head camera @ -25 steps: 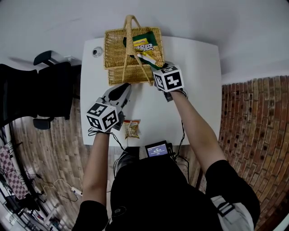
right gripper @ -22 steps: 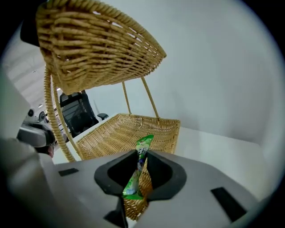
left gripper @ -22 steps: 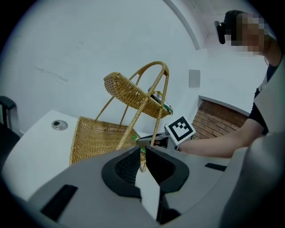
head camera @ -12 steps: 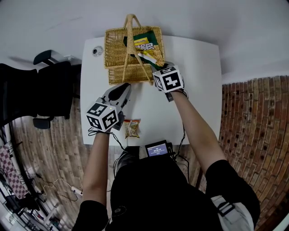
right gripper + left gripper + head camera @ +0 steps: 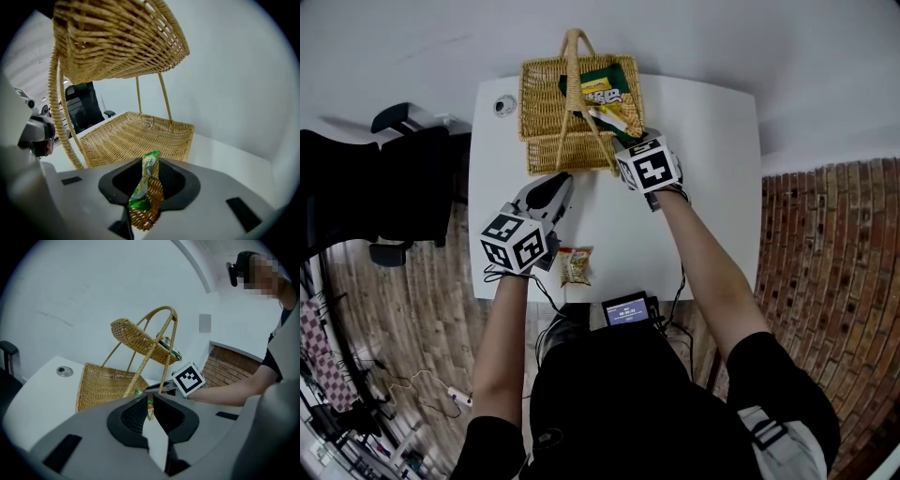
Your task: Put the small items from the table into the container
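At the basket [image 5: 546, 103] on the far edge of the surface [image 5: 703, 187], the right gripper [image 5: 149, 174] has its fingers opening around an upright green snack packet [image 5: 145, 185]. The left gripper [image 5: 149, 408] hovers with its fingers closed and empty.

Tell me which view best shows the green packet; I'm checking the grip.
Right gripper view: the green packet stands upright between the right gripper's opening fingers. The head view and left gripper view don't show it clearly.
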The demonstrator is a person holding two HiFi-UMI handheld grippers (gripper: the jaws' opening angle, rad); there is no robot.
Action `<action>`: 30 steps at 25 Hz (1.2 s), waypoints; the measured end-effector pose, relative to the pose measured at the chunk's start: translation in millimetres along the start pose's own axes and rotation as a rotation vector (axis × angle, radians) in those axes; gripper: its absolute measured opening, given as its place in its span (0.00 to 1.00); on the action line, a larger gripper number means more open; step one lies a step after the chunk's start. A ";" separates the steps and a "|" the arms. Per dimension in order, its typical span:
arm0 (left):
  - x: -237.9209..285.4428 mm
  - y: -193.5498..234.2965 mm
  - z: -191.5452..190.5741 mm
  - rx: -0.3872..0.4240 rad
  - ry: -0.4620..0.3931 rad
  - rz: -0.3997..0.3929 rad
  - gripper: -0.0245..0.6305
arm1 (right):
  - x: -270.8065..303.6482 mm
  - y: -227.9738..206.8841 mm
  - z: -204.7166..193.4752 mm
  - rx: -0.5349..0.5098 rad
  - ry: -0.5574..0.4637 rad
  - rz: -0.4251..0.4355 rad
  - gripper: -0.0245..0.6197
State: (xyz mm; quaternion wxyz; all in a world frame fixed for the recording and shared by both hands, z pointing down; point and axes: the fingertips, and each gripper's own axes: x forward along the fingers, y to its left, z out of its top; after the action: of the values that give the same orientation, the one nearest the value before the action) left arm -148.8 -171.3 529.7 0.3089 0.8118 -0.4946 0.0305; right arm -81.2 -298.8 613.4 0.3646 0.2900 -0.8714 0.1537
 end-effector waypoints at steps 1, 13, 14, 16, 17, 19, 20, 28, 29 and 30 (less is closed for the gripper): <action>-0.4 0.1 0.0 0.000 -0.001 0.001 0.08 | 0.4 0.4 -0.2 -0.002 0.001 0.001 0.18; -13.1 -2.2 -0.7 0.006 -0.009 0.014 0.08 | -11.9 0.0 4.4 0.011 -0.053 -0.009 0.22; -14.2 -2.4 -0.9 0.008 -0.009 0.015 0.08 | -15.1 -0.6 5.9 0.020 -0.063 -0.007 0.22; -16.9 -2.5 -0.1 0.011 -0.013 0.016 0.08 | -21.8 -2.1 10.7 0.043 -0.084 -0.005 0.22; -18.7 -3.0 0.5 0.013 -0.015 0.017 0.08 | -25.6 -2.5 13.3 0.055 -0.095 -0.003 0.22; -22.5 -4.5 1.7 0.017 -0.020 0.018 0.08 | -33.4 -2.9 17.4 0.083 -0.116 0.002 0.21; -24.2 -5.4 2.1 0.019 -0.022 0.018 0.08 | -37.3 -3.3 18.9 0.098 -0.126 0.004 0.19; -41.5 -13.5 2.7 0.014 -0.060 0.032 0.08 | -69.5 6.8 12.1 0.135 -0.149 0.021 0.07; -43.7 -14.4 2.3 0.010 -0.066 0.035 0.08 | -73.4 9.7 9.8 0.134 -0.149 0.025 0.07; -45.8 -15.4 1.5 0.007 -0.071 0.036 0.08 | -77.3 12.7 7.6 0.135 -0.150 0.030 0.06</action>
State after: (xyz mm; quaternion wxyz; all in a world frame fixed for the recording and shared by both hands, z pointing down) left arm -159.8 -131.3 504.9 0.2878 0.8042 -0.5199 0.0088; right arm -49.4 -262.1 551.4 0.2757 0.3114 -0.8882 0.1952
